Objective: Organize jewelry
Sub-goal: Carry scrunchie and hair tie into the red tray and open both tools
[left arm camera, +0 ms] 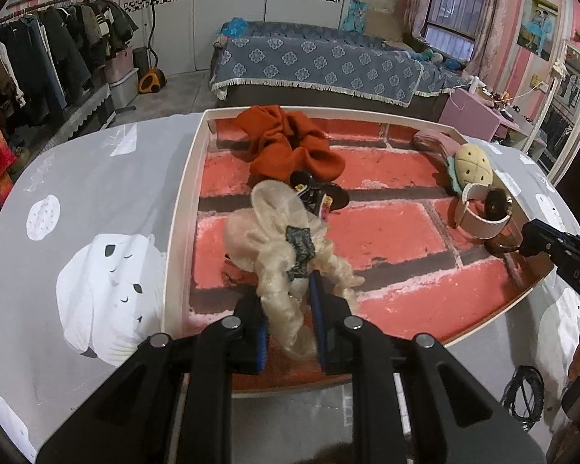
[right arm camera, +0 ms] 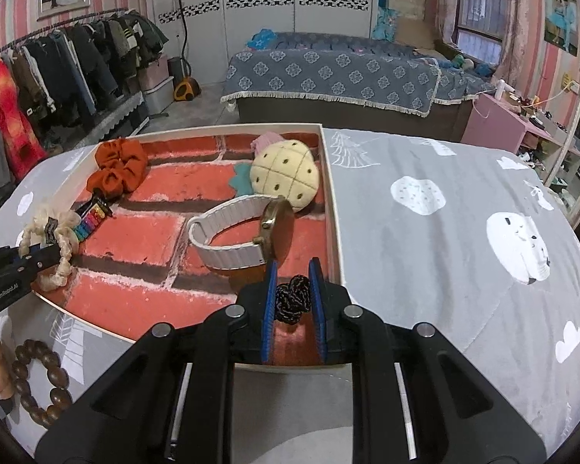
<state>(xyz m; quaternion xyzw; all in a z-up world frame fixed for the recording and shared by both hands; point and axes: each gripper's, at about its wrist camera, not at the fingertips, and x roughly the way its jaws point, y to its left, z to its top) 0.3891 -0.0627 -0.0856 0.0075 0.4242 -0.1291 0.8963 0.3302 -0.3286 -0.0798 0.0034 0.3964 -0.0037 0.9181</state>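
My left gripper [left arm camera: 288,301] pinches the soft, light scrunchie [left arm camera: 278,239]. My right gripper [right arm camera: 293,297] pinches the limp cord tie [right arm camera: 292,297] mid-body over the tray [right arm camera: 330,208].

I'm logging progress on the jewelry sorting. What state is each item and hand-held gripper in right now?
Left hand-held gripper: shut on cream scrunchie.
Right hand-held gripper: shut on black braided tie.
Cream scrunchie: held, over the tray.
Black braided tie: held, at the tray's near right corner.
Orange scrunchie: lying in tray.
Watch: in tray, strap closed in a loop.
Pineapple plush: in tray.
Bead bracelet: outside tray.
Tray: open.
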